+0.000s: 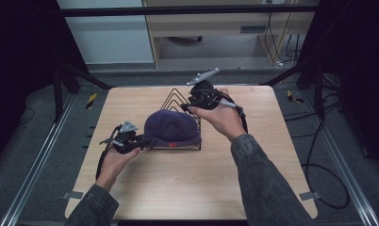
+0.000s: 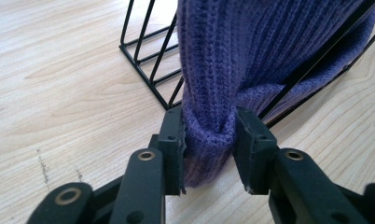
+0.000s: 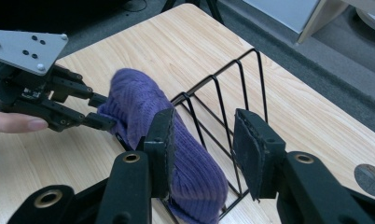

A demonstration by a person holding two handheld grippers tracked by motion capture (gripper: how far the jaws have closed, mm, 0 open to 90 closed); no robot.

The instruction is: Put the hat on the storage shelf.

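High view puts the purple knit hat [image 1: 172, 126] draped over the black wire rack [image 1: 179, 101] at mid-table [image 1: 187, 183]. Your left gripper [image 2: 209, 140] is clamped on the hat's rolled edge, the knit bunched between both jaws, with the rack's wires just beyond them. Your right gripper [image 3: 202, 149] hangs above the rack with its jaws spread and nothing between them; the hat lies just past its left jaw, and your left gripper sits farther off on that side.
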